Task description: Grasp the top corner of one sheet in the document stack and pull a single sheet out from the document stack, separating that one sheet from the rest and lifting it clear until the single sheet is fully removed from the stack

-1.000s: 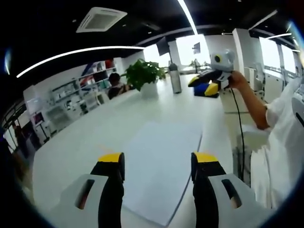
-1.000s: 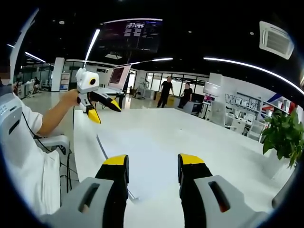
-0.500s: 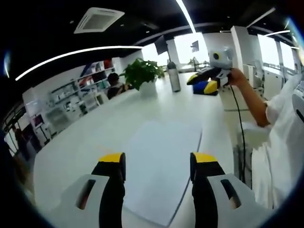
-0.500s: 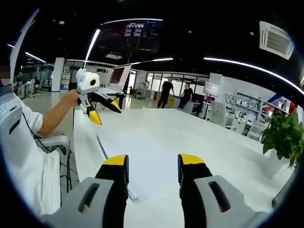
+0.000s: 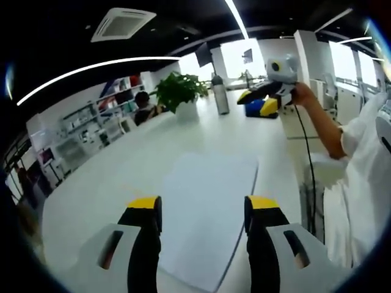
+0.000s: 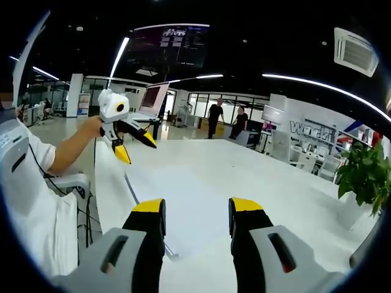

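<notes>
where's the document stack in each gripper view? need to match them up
Left gripper view: document stack lies on the white table, centre, running up from between the left gripper jaws.
Right gripper view: document stack at lower centre, ahead of the right gripper, its dark edge toward the person's side.
Shared landmark: the potted plant, far end in the left gripper view, right edge in the right gripper view.

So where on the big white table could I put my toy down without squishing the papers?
The table is bare on the wide stretch between the document stack and the potted plant. In the right gripper view, bare tabletop also runs from the stack toward the plant. It is crowded only near the person's edge, where both open grippers hover.
</notes>
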Demonstrator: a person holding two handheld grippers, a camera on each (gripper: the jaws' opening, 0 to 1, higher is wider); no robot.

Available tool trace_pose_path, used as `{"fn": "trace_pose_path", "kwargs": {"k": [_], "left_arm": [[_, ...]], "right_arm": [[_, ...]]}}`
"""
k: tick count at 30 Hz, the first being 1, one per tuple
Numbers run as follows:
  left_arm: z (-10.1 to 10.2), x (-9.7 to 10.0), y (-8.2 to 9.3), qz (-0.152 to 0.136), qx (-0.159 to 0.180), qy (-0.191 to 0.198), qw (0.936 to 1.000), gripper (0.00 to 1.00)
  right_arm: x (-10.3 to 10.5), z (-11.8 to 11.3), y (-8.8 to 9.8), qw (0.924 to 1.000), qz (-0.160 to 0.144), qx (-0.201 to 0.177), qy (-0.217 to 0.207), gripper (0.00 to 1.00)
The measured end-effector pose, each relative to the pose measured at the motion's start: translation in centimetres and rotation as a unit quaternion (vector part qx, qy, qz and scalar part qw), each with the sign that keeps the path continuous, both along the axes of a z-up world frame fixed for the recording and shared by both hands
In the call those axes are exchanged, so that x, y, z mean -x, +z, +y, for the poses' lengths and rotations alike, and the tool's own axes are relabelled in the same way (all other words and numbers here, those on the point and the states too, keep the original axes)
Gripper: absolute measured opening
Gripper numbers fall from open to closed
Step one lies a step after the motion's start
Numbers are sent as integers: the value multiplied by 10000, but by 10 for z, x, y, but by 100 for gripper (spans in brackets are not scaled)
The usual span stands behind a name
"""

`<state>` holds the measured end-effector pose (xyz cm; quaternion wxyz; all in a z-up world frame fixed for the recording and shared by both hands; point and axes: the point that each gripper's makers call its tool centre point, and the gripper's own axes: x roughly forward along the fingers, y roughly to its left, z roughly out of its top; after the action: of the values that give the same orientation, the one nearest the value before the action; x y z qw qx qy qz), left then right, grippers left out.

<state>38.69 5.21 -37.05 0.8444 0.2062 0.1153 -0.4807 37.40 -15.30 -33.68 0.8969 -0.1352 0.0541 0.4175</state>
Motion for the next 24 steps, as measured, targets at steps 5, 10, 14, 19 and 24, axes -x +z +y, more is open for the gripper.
{"fn": "trace_pose_path", "kwargs": {"k": [5, 10, 14, 19, 24], "left_arm": [[-1, 0, -5, 36, -53, -18, 10000, 54], [-1, -1, -8, 72, -100, -37, 9999, 54], [-2, 0, -9, 73, -113, -54, 9999, 54], [-5, 1, -11, 102, -151, -112, 9998, 53], [-7, 1, -15, 64, -261, -137, 9995, 51]], "right_arm": [[0, 0, -1, 10000, 5, 3, -5, 41], [0, 1, -2, 10000, 9, 16, 1, 41], [1, 1, -1, 10000, -4, 16, 2, 41], [2, 1, -2, 10000, -1, 20, -3, 41], [2, 1, -1, 10000, 1, 25, 0, 41]]}}
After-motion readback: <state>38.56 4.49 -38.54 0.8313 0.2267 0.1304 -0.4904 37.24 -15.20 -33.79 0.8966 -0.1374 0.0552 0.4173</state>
